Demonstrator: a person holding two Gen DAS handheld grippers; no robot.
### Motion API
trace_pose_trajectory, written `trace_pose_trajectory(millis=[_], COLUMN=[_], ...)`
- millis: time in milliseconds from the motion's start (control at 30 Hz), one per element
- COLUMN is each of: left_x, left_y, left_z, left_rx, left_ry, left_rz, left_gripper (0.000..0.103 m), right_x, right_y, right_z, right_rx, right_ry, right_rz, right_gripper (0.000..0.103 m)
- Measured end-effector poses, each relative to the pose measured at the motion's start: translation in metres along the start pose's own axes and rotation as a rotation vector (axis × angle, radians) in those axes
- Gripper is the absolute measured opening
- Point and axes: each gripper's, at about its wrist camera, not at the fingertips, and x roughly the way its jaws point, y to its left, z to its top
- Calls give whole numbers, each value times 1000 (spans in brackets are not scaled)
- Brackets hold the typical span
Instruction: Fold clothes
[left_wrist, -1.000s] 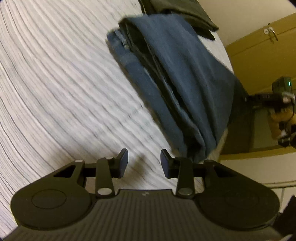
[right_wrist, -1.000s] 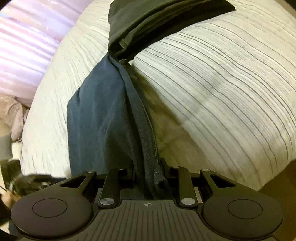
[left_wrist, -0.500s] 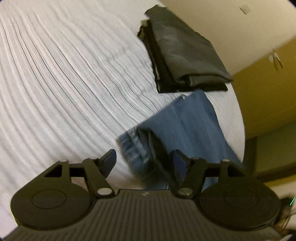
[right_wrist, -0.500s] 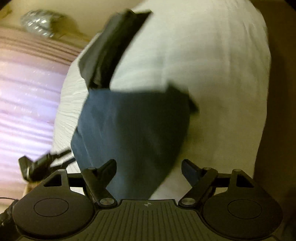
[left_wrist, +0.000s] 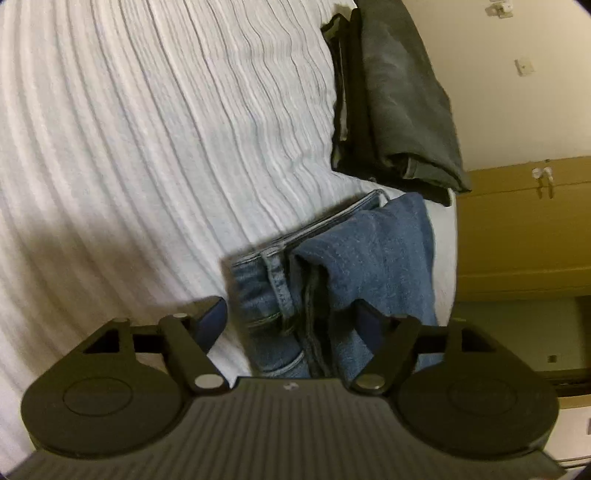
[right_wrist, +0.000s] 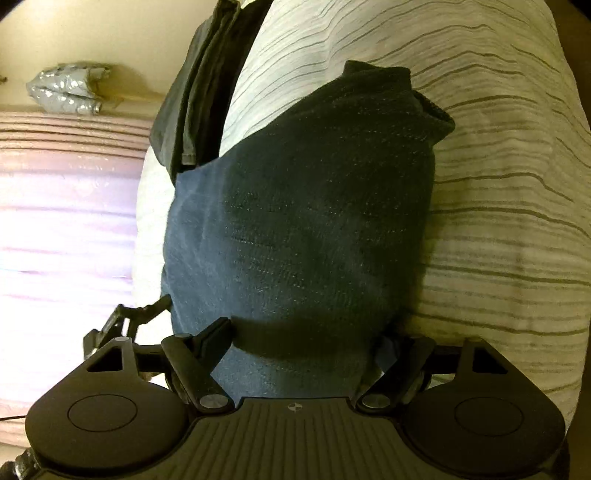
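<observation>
Jeans (left_wrist: 369, 254) lie folded on the bed (left_wrist: 147, 147), dark folded pile (left_wrist: 399, 96) just beside at 12 o'clock; left gripper (left_wrist: 291, 317) & right gripper (right_wrist: 306, 339) both spread, straddling denim, no clamp; fold looks done, maybe stacking left

cream wall (left_wrist: 480, 55), mustard cabinet (left_wrist: 517, 236), pale pink curtain (right_wrist: 66, 206)
</observation>
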Motion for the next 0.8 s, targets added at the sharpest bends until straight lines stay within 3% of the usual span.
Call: trace_pose_trajectory(millis=[67,100,167,200,267,300,367,600,800], left_x=[6,7,5,1,-12,-20,-41,-106,-125], left_y=[5,8,8,5,-1,-4,-9,-13,-7], left_z=[1,1,-2,-4,-11,-14,-26,-105,-198], left_rx=[-30,-38,-35,-20,13,27,36,-50,-234], left_ry=[5,0,-19,-34,-69,-88,-135,-305,-408], left_rz=[-32,-41,-36,-34,-34,-37,-47,-57,-46], left_gripper=[60,49,42,37,29,22,20,17,16], right_x=[-2,-3,-5,-6,-9,-11,-16,-29,-27], right_y=[-4,-8,-14,-16,-18,-18,-9,37,92], right_z=[0,1,2,3,5,6,12,42,65], right_rx=[11,33,79,102,132,144,104,-102,-371], right_ry=[-13,-24,-46,-57,-61,-57,-24,117,251], right_rz=[11,20,34,40,27,29,20,-33,-89], right_gripper=[81,81,80,75,45,40,27,21,21])
